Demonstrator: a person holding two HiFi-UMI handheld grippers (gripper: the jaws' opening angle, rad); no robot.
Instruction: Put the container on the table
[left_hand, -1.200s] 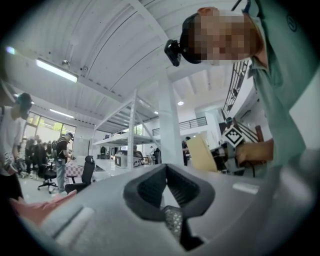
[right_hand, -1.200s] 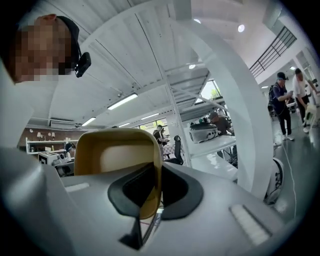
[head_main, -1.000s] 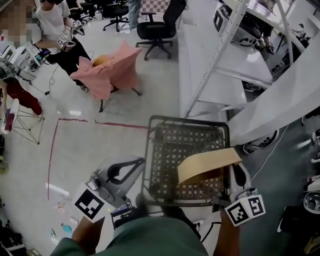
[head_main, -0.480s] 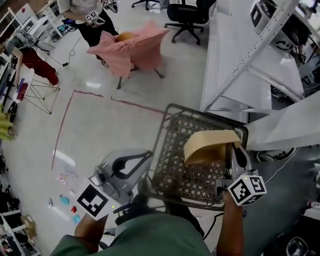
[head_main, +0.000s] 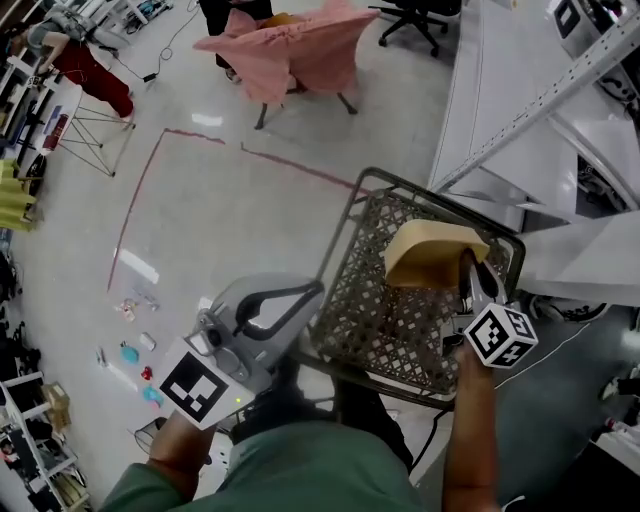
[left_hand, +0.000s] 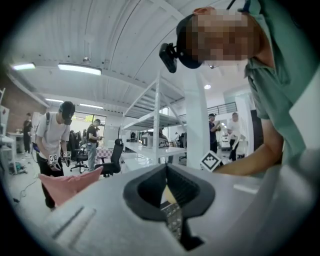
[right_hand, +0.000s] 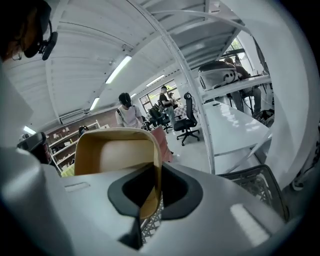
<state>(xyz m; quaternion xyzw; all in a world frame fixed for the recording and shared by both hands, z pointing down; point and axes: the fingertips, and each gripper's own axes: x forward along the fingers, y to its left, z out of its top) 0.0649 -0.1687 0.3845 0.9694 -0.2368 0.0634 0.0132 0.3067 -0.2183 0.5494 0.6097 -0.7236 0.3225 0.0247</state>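
The container (head_main: 432, 252) is a tan paper box, tipped on its side over the far right part of a grey mesh basket (head_main: 372, 300). My right gripper (head_main: 468, 283) is shut on the container's wall (right_hand: 125, 155), which fills the right gripper view above my right gripper (right_hand: 150, 196). My left gripper (head_main: 300, 298) reaches the basket's left rim. In the left gripper view my left gripper (left_hand: 168, 202) is shut on a strip of the basket's mesh (left_hand: 173, 220). Whether the container rests on the basket's bottom I cannot tell.
A white table (head_main: 500, 90) with a white shelf frame (head_main: 560, 75) stands to the upper right, beyond the basket. A pink-draped chair (head_main: 290, 50) stands on the floor ahead. Red tape (head_main: 135, 200) marks the floor at left. Small items (head_main: 135, 355) lie at lower left. People stand farther back (left_hand: 55, 140).
Both grippers have come down with the basket and the container. The container now lies nearer the basket's far right corner. The view has swung, so the chair and table sit higher in the picture.
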